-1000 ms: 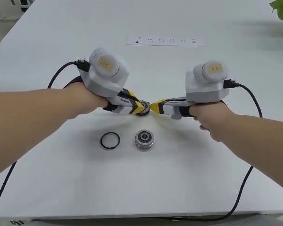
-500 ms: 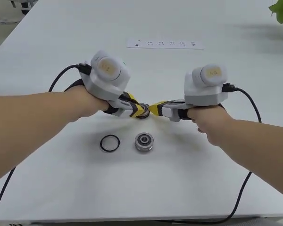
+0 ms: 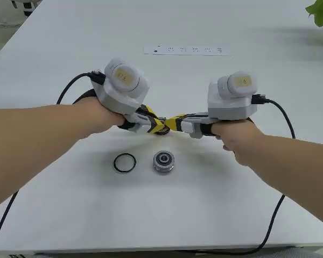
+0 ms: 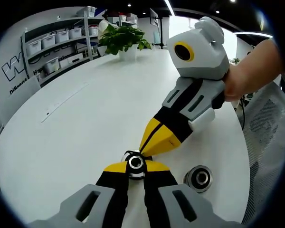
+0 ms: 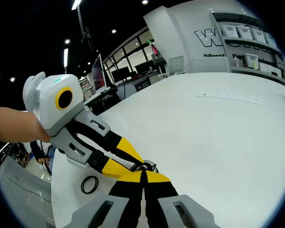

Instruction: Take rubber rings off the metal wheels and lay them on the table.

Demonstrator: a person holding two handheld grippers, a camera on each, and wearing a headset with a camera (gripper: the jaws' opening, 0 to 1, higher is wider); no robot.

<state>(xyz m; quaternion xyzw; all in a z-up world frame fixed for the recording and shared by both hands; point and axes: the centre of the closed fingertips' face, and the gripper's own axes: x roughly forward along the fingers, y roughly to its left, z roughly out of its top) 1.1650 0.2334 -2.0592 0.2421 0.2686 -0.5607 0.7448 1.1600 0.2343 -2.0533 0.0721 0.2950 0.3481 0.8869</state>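
The yellow-tipped fingers [image 4: 115,167] of the left gripper [image 4: 134,168] are clamped on a small metal wheel [image 4: 135,162], one finger on each side. The wheel is held just above the tabletop [image 4: 85,128] and has a dark band around its rim. The fingers [image 5: 128,178] of the right gripper [image 5: 143,174] are pressed together into a point, and their tips touch the far edge of that wheel. Whether they pinch the dark band cannot be told.

In the head view the two grippers meet tip to tip at the middle, left gripper [image 3: 156,125] against right gripper [image 3: 168,123], with the wheel [image 3: 162,129] between them. Each gripper is held in a hand, and a black cable trails from each one.

Just below the meeting point a second wheel [image 3: 163,160] lies flat on the tabletop [image 3: 204,204], with a silvery rim and a dark centre. To its left, near but apart, lies a loose rubber ring [image 3: 124,163].

Farther away, a white power strip [image 3: 184,50] rests on the tabletop. A green plant [image 3: 322,11] stands at the far right corner.
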